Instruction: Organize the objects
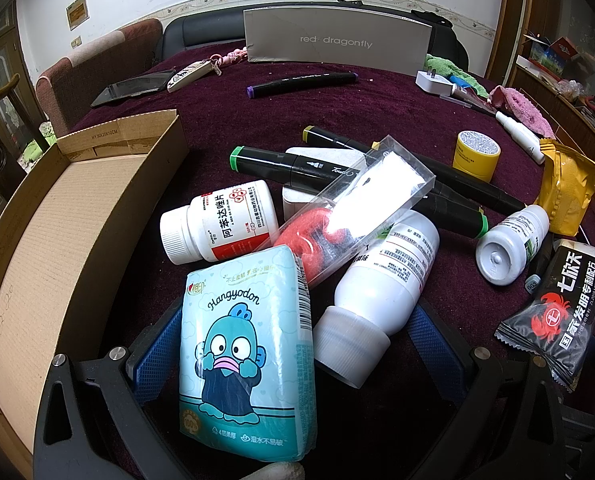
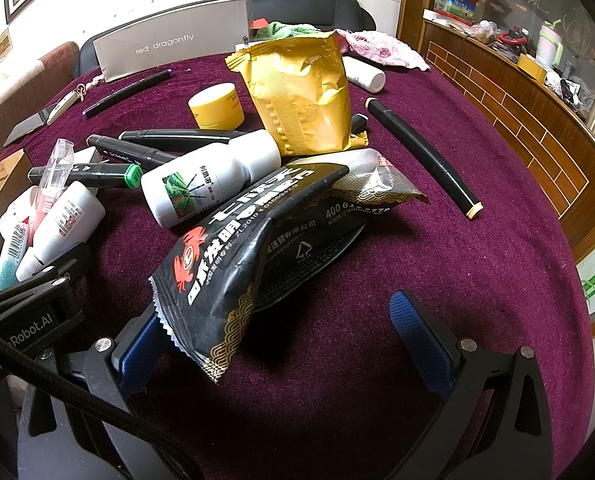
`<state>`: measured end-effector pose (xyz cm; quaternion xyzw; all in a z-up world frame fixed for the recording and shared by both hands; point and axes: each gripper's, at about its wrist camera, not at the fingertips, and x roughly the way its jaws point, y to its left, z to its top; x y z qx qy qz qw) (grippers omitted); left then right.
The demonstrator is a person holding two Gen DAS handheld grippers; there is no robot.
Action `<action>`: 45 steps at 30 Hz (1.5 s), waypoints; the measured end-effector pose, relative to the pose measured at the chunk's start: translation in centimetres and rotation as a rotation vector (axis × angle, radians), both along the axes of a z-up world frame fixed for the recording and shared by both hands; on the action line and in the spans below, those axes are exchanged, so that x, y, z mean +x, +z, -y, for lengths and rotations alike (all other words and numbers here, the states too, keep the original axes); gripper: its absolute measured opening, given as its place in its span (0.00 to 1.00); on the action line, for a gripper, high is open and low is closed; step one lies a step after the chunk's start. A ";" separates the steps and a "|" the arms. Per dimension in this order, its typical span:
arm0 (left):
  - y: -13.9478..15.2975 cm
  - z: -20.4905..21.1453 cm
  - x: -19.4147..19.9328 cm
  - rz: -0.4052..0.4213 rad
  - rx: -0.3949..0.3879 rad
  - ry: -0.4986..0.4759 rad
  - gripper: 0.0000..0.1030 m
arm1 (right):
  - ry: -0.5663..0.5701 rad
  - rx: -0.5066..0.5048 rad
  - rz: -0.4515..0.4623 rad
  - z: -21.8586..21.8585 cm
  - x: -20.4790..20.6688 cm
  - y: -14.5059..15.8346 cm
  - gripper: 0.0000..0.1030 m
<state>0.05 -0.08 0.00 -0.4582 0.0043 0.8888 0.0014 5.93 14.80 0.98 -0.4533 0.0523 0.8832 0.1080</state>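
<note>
The tissue pack [image 1: 241, 356], a soft pale-blue plastic-wrapped block printed with a cartoon fish, occupies the lower centre of the left wrist view. It lies between the fingers of the left gripper [image 1: 297, 344], whose jaws stand wide; whether the blue cross-hatched pads [image 1: 155, 350] touch the pack cannot be told. A smooth white cylindrical bottle [image 1: 377, 292] with a ribbed cap also lies in that gap, just right of the pack. Above them, a clear rigid plastic box [image 1: 353, 204] holding something red rests tilted across a white pill bottle [image 1: 217, 226] with a red label. Black markers [image 1: 297, 166] lie behind, mid-frame. An open corrugated cardboard box [image 1: 57, 216] fills the left side of the frame.

In the right wrist view, the right gripper [image 2: 281, 328] is spread wide around the near end of a glossy black foil sachet [image 2: 265, 240] with serrated edges, centre frame. A crinkled yellow foil pouch [image 2: 301, 96] stands behind it, upper centre. All items rest on a plush maroon tablecloth [image 2: 457, 260].
</note>
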 end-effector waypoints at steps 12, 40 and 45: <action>0.0 0.0 0.0 0.000 0.000 -0.001 0.99 | 0.000 0.000 0.000 0.0 0.0 0.0 1.00; 0.2 0.6 1.7 0.045 -0.003 -0.073 0.99 | 0.104 -0.054 0.129 -0.1 0.3 0.1 1.00; 0.8 1.8 2.1 0.162 0.016 -0.199 0.98 | 0.112 -0.072 0.064 -0.7 1.8 0.3 1.00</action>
